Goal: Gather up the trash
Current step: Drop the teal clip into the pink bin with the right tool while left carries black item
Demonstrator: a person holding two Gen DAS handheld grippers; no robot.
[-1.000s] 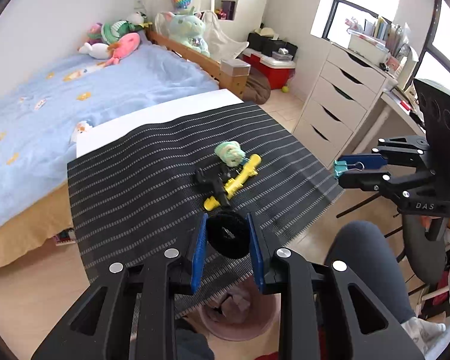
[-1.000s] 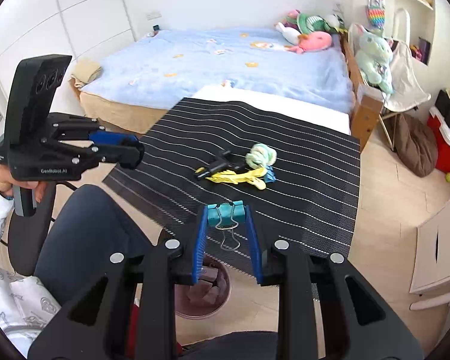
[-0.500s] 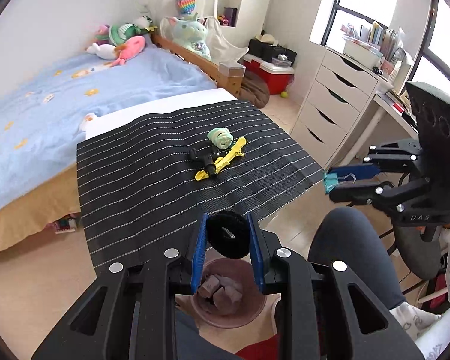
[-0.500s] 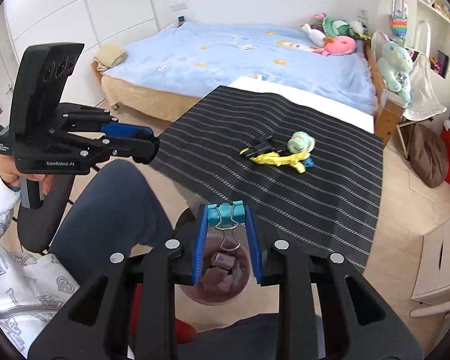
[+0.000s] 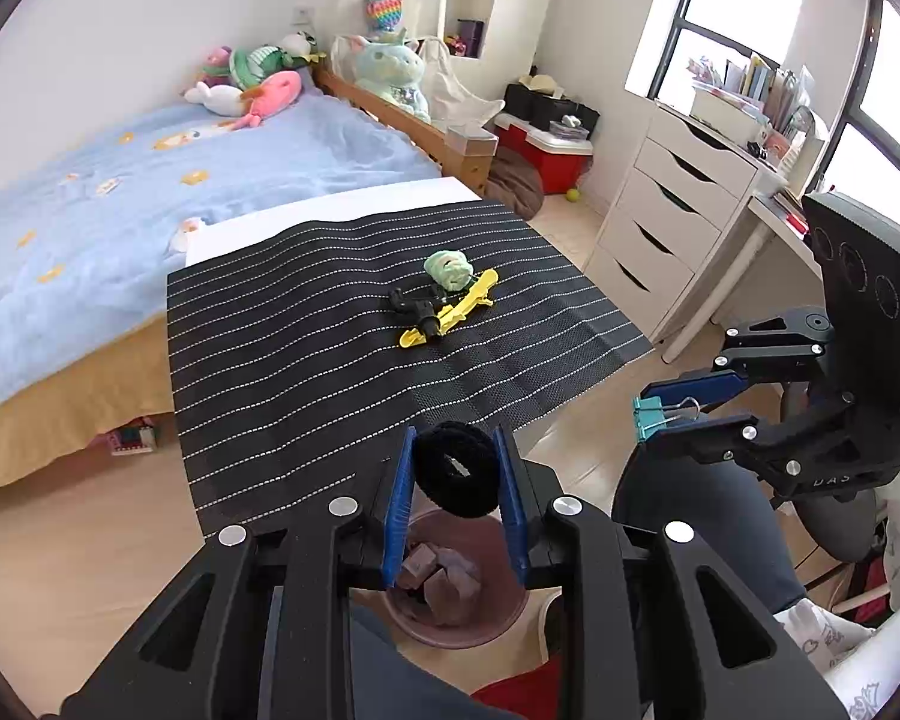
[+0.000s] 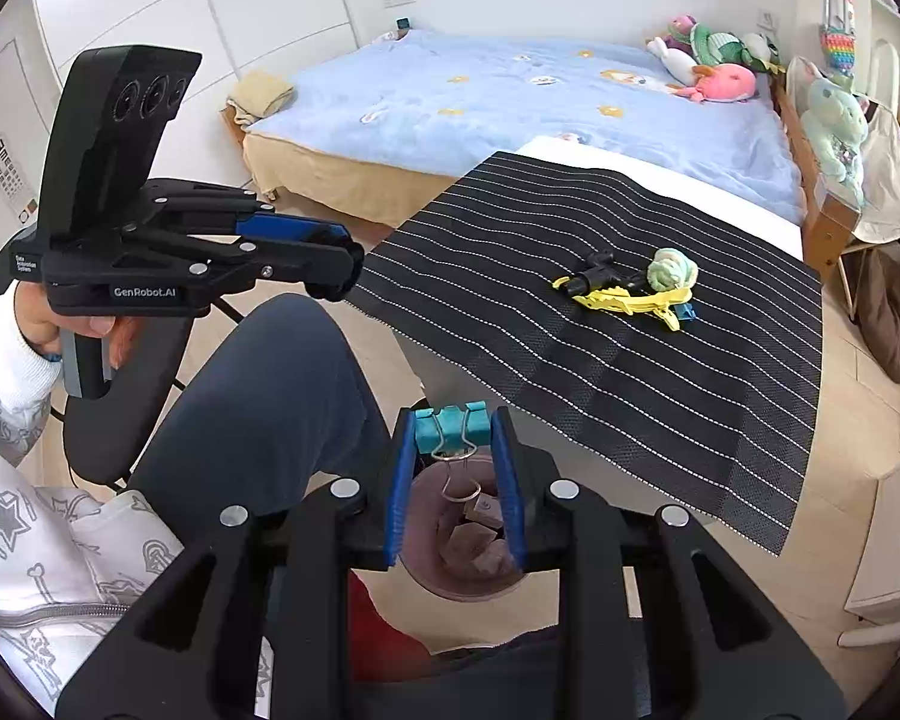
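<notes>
1. Blue-padded fingers (image 5: 397,516) of the left gripper (image 5: 455,480) pinch a black fabric ring (image 5: 457,468), held above a pink bin (image 5: 450,630) on the floor.
2. Fingers of the right gripper (image 6: 452,468) clamp a teal binder clip (image 6: 450,427) by its body; its wire handles hang down over the same bin (image 6: 426,570).
3. Brownish crumpled scraps (image 5: 435,570) lie in the bin; both grippers' frames hide much of its rim, and what the scraps are cannot be made out.
4. A person's dark-trousered knee (image 6: 282,384) sits just beside the bin; a red patch below it is cut off and unclear.
5. Seen from the right wrist, the left gripper bears the lettering "GenRobot.AI" (image 6: 144,291) and a small label too fine to read with certainty; a hand (image 6: 84,324) in a white patterned sleeve grips its handle.
6. Seen from the left wrist, the right gripper's frame shows "DAS" (image 5: 829,481), the rest cut off.
7. Farther off, on a black striped mat (image 5: 306,372) over a white table, lie a yellow clip (image 5: 450,315), a small black item (image 5: 411,303), a pale green wad (image 5: 447,269) and a blue piece (image 6: 685,312) mostly hidden behind the yellow clip.
8. Beyond, a blue-covered bed (image 5: 150,192) carries soft toys (image 5: 246,87).
</notes>
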